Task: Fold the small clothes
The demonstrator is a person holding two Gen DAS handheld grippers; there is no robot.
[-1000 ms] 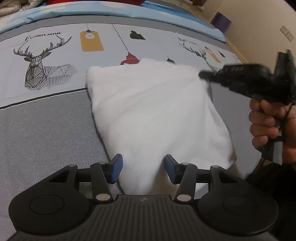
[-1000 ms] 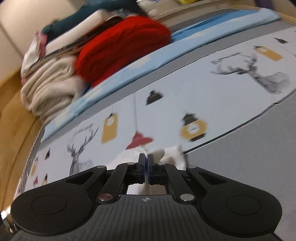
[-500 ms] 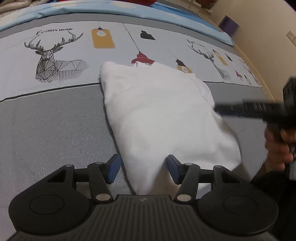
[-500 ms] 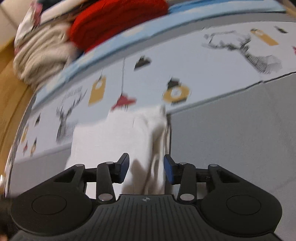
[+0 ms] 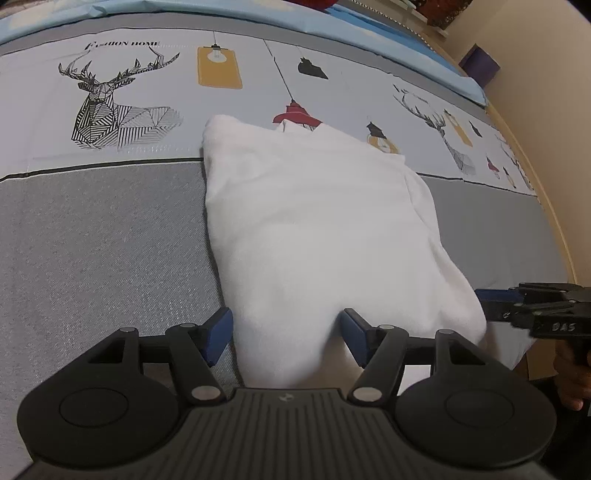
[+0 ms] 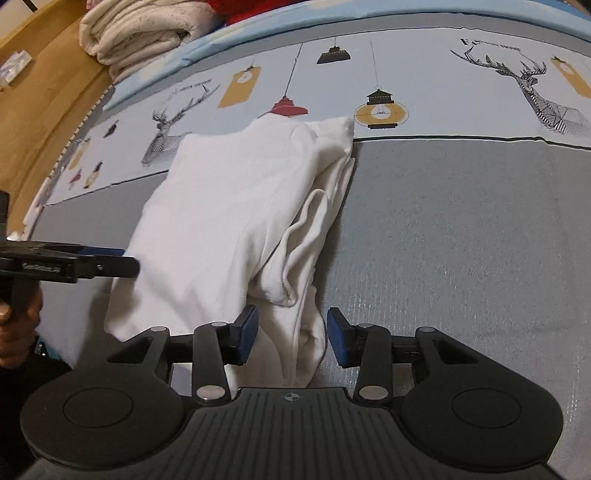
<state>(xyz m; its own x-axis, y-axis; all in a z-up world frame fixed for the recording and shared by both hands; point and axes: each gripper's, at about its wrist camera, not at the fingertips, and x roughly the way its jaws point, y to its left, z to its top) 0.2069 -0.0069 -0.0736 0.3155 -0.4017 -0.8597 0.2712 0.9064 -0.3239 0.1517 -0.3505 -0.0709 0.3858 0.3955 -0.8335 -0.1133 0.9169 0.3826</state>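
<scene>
A white garment (image 5: 317, 229), folded into a rough rectangle, lies on the grey and deer-print bed cover (image 5: 103, 236). My left gripper (image 5: 286, 336) straddles its near end. Its jaws are opening, and the cloth lies between the blue pads (image 5: 218, 334) without being pressed. In the right wrist view the garment (image 6: 221, 206) shows loose layered hems along its right side. My right gripper (image 6: 291, 336) is open over that near corner, cloth between the pads but not pinched. Each gripper also shows in the other's view: the right gripper (image 5: 491, 302) and the left gripper (image 6: 122, 258) sit at opposite near corners.
Cream folded clothes (image 6: 140, 29) are stacked at the bed's far end on a light blue sheet (image 5: 221, 11). A wooden surface (image 6: 44, 92) borders one side of the bed, and a wall with a purple box (image 5: 480, 66) borders the other. A person's hand (image 6: 14, 332) holds the left gripper.
My right gripper was shut on the garment's far corner, then opened, let go and drew back to the near corner. The left jaws have spread wider around the cloth.
</scene>
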